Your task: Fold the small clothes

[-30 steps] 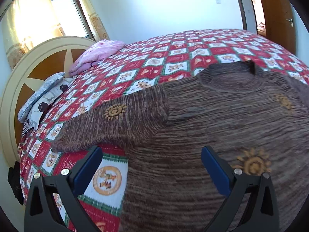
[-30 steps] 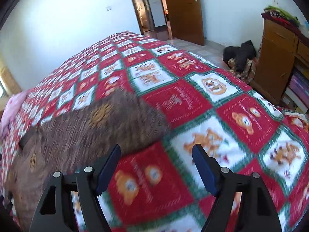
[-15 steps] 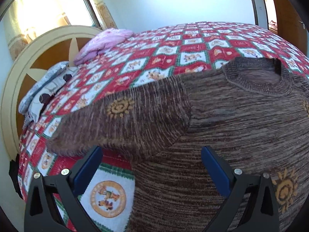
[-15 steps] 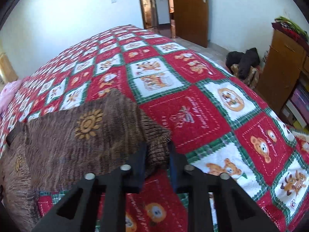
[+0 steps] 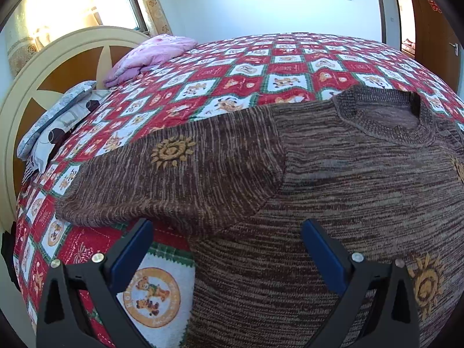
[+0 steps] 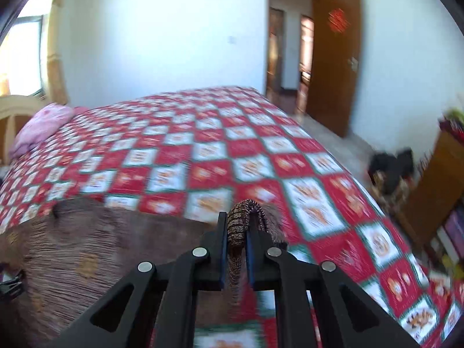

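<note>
A brown knit sweater (image 5: 333, 191) with orange sun motifs lies flat on the bed, its left sleeve (image 5: 174, 174) stretched toward the headboard. My left gripper (image 5: 226, 232) is open, hovering over the underarm where the sleeve meets the body. In the right wrist view my right gripper (image 6: 236, 232) is shut on the cuff of the other sleeve (image 6: 242, 217) and holds it lifted above the quilt. The sweater's body (image 6: 72, 255) lies at the lower left there.
The bed has a red, white and green patchwork quilt (image 5: 261, 66). A folded pink blanket (image 5: 150, 55) and grey pillows (image 5: 55, 121) lie by the round headboard (image 5: 43, 66). A wooden cabinet (image 6: 435, 179), dark items on the floor (image 6: 391, 168) and an open door (image 6: 333, 58) stand right of the bed.
My right gripper closed on the right sleeve cuff and has lifted it off the quilt. My left gripper stayed open and moved forward toward the left sleeve.
</note>
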Action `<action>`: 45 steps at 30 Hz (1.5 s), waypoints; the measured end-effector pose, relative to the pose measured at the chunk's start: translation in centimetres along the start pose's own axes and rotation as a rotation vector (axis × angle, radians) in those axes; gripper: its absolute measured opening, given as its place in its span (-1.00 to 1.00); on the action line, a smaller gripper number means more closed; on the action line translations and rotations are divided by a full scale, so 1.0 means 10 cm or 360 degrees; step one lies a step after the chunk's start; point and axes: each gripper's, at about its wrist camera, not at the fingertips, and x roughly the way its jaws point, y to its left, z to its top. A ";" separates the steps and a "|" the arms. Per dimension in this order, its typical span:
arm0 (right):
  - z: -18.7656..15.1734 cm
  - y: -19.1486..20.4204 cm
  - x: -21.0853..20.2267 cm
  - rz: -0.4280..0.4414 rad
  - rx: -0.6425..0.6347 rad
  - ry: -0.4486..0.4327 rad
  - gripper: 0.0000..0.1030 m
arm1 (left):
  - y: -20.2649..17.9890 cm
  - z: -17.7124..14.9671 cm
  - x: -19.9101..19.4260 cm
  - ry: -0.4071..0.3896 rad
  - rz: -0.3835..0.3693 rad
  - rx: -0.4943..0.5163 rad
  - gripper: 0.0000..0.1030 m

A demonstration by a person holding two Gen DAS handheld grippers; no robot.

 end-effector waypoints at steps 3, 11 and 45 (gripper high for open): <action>0.02 0.55 -0.03 0.0114 -0.0130 -0.0029 -0.81 | 0.01 0.00 0.01 0.0003 -0.0024 -0.0009 1.00; -0.48 1.94 0.25 0.0475 -0.0362 0.0080 -0.80 | 0.06 -0.03 0.04 0.0024 -0.0051 -0.0059 1.00; -1.35 0.45 -0.08 0.0282 -0.0164 0.0099 0.32 | -1.93 0.44 -0.36 -0.0014 -0.0469 0.0484 -0.52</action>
